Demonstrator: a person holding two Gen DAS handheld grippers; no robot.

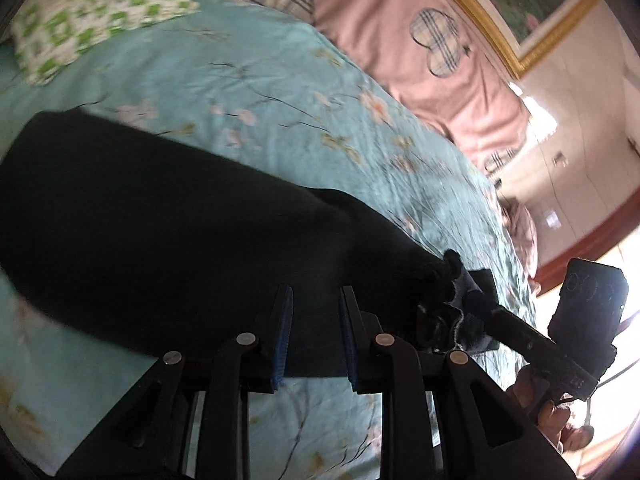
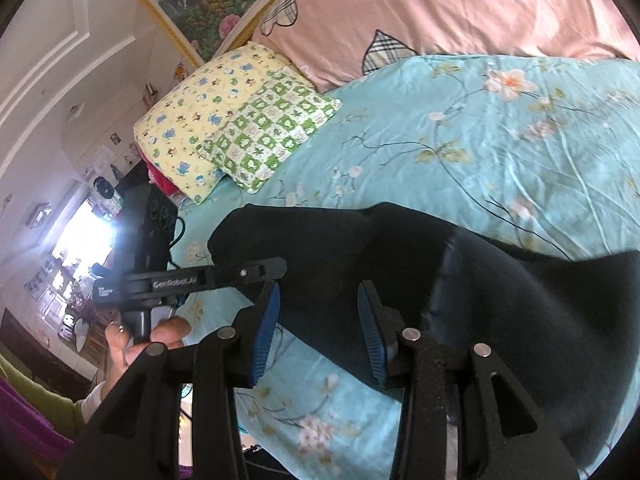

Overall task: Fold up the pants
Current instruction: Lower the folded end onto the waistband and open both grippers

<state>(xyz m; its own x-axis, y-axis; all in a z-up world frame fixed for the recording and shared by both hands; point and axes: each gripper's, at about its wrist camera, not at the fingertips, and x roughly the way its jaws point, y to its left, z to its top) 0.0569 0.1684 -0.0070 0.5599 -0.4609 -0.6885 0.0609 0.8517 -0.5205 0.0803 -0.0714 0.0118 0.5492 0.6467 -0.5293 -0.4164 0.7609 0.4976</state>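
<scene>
Lying soft, matte black pants [image 2: 500, 304] on glossy floral sheet [image 2: 500, 152] w/ both hand-held grippers [image 1: 314, 300] [image 2: 320, 304] parted, unclamped.

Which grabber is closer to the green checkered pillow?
Left. The left gripper is at the pants end nearest the green checkered pillow; the right gripper is farther along.

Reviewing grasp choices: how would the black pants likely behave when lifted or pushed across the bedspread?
The black pants look soft, draping limply: probably floppy, sagging between grips. They bunch where the right gripper meets them. The teal bedspread looks satiny, so they may slide.
</scene>
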